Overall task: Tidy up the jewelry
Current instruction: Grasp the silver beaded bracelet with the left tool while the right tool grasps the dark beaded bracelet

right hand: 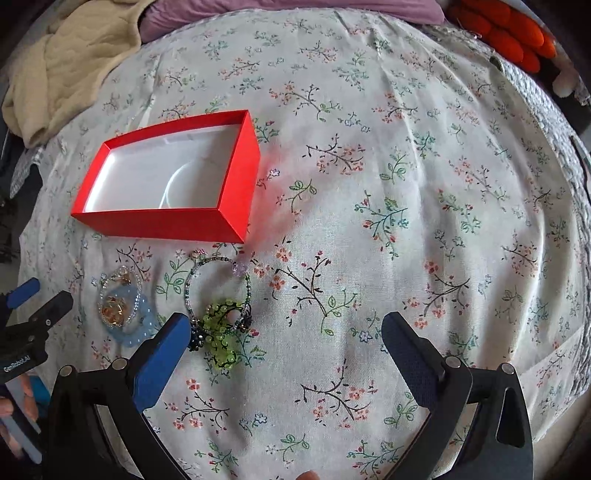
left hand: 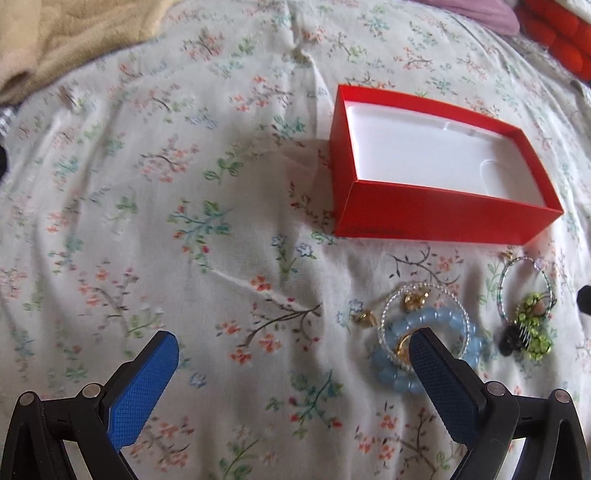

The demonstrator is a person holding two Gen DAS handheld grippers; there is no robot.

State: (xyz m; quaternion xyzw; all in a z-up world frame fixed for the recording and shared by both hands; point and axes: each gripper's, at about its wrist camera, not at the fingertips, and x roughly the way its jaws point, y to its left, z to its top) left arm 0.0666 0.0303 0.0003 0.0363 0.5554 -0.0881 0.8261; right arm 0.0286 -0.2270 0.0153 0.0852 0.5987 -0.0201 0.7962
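Note:
An open red box [left hand: 436, 218] with a white inside lies on the floral sheet; it also shows in the right wrist view [right hand: 159, 223]. In front of it lies jewelry: a blue bead bracelet [left hand: 436, 321] with a clear bead ring and gold earrings [left hand: 413, 300], a thin beaded hoop [left hand: 524, 280] and a green bead piece [left hand: 533, 328]. The blue bracelet [right hand: 140, 334], hoop [right hand: 218, 280] and green piece [right hand: 221, 325] show in the right view. My left gripper [left hand: 291, 341] is open and empty, its right finger over the blue bracelet. My right gripper [right hand: 286, 325] is open and empty, right of the green piece.
A beige blanket [right hand: 62, 74] lies at the back left, a purple cloth [right hand: 295, 11] at the back and an orange knit item [right hand: 506, 33] at the back right. The floral sheet [right hand: 406, 184] spreads wide to the right of the box.

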